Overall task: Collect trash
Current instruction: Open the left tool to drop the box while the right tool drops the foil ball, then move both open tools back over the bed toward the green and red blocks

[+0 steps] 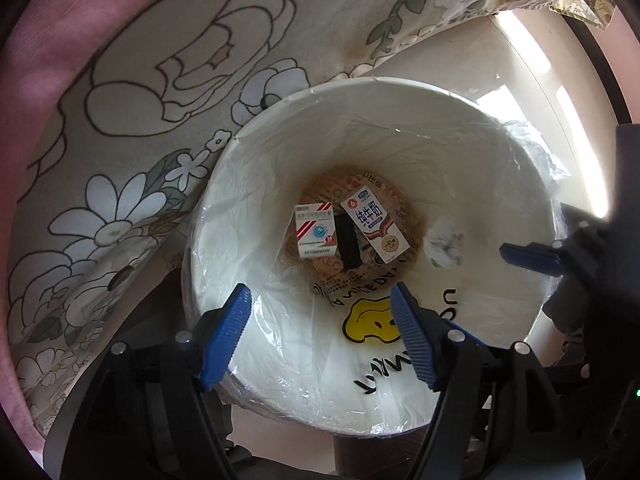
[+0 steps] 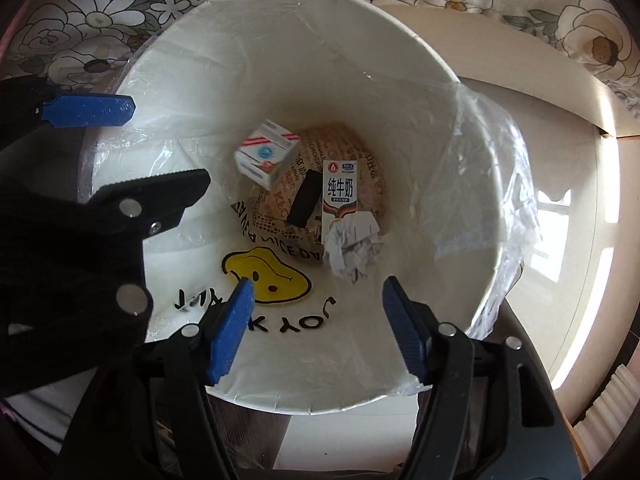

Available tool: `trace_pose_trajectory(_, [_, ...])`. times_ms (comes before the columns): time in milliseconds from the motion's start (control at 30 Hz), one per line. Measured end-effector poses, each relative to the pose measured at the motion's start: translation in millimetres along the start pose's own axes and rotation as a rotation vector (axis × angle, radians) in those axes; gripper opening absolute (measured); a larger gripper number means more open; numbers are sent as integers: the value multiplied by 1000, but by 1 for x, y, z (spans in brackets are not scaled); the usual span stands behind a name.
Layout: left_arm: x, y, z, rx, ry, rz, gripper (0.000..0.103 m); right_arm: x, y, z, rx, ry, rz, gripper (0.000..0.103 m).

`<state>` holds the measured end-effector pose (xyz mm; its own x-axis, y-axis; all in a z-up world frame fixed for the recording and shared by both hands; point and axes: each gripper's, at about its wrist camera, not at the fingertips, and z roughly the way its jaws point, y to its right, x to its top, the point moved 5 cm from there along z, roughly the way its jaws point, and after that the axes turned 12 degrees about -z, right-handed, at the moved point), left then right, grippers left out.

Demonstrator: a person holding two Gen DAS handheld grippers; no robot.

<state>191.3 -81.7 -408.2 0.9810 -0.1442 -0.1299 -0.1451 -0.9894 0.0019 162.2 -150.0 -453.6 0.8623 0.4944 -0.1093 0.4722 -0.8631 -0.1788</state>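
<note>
1. Above the open mouth of the bin, the left gripper [image 1: 320,328] hangs with its blue-padded jaws spread wide and nothing between them; it is released.
2. The right gripper [image 2: 316,320] hovers over the same opening, jaws likewise parted and empty. One of its blue fingers [image 1: 528,258] shows at the right edge of the left wrist view, and the left gripper's fingers [image 2: 88,110] intrude from the left side of the right wrist view (the two tools are close together over the bin).
3. The white bin [image 2: 360,20] is round and lined with a clear plastic bag [image 2: 492,160] whose loose edge drapes over the rim. A yellow smiley face [image 2: 276,276] with black lettering shows on the lower inner wall.
4. Trash lies at the bottom of the bin on a brown printed paper [image 2: 360,148]:
   - a white medicine box with red stripes [image 2: 266,154], tilted against the wall;
   - a black rectangular object [image 2: 306,198] between the two cartons (its identity cannot be told);
   - a milk carton [image 2: 339,194] lying flat, just beside the black object;
   - a crumpled paper ball [image 2: 352,246] touching the carton's lower end.
5. Outside the bin, a floral cloth [image 1: 160,80] hangs just behind it, and pale flooring [image 2: 580,160] lies to the right in sunlight.
</note>
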Motion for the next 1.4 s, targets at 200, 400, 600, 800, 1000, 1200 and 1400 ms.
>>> trace_pose_trajectory(200, [2,1,1,5,-2,11,74,5,0,-3,-3,31,-6,67])
trace_pose_trajectory(400, [-1,-2,-12,7,21,17,74,-5,-5,-18,-11,41,-17,67])
trace_pose_trajectory(600, [-7,-3,-42,11,78,28,74,-17,-12,-32,-28,61,-12,67])
trace_pose_trajectory(800, [-21,-4,-80,16,160,42,74,-31,-19,-54,-64,87,-23,67])
trace_pose_trajectory(1000, [-40,-5,-114,34,237,48,74,-40,-31,-98,-117,142,-32,67])
trace_pose_trajectory(1200, [-55,-8,-154,34,312,54,74,-50,-39,-142,-189,216,-63,67])
trace_pose_trajectory(1400, [-58,-23,-206,42,421,7,79,-58,-46,-189,-291,291,-89,74])
